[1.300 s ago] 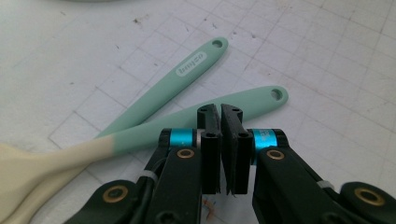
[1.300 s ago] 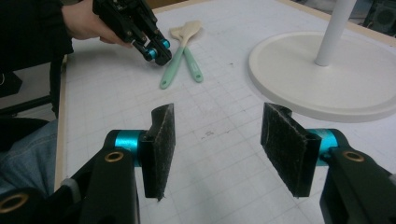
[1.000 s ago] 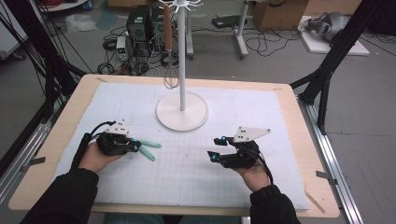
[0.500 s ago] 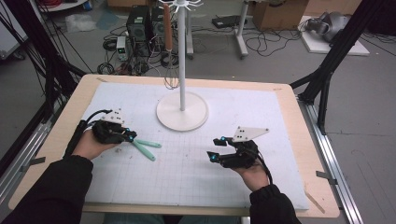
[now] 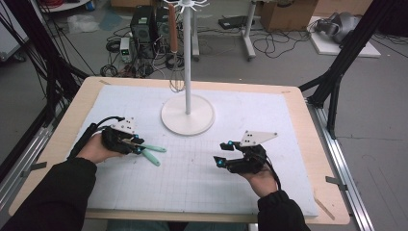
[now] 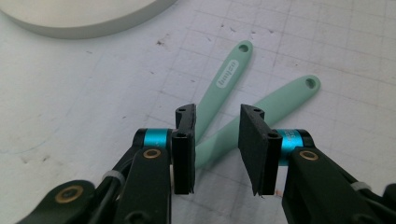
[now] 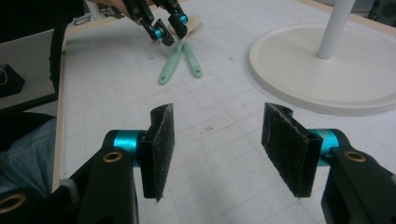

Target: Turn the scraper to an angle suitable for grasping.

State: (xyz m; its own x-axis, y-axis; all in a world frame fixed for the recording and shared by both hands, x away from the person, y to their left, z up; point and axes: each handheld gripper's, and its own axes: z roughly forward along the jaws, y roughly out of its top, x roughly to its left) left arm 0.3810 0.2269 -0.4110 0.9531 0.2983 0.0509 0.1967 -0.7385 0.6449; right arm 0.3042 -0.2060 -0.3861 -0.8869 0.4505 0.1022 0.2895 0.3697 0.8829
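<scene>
Two mint-green utensil handles (image 5: 150,153) lie crossed on the white gridded mat (image 5: 202,183), left of centre, near-left of the stand base. In the left gripper view both handles (image 6: 243,107) fan away from the jaws, each with a small hanging hole at its far end; the left one has a white logo patch. Their near ends run in under the jaws, so what heads they carry is mostly hidden; the right gripper view shows a pale wooden-looking end (image 7: 192,23) just behind the left gripper.

Left gripper (image 5: 134,144) sits low over the near ends of the handles, jaws parted with a clear gap, pads on either side of the crossing but nothing clamped. Can't tell if the pads touch the handles. The hand behind it (image 5: 96,150) rests on the mat, dark sleeve trailing to the near-left corner.

Right gripper (image 5: 223,153) is well apart from the handles, at right of centre on the near half of the mat, jaws wide open and empty, pointing left toward the handles. Its own view shows bare mat between the pads (image 7: 159,144).

Round white stand base (image 5: 187,114) sits at the far middle of the mat, thin white pole (image 5: 186,57) upright from it, with a brown item (image 5: 172,29) hanging from the hook ring at the top. No containers on the table (image 5: 308,125); wooden edge shows around the mat.
</scene>
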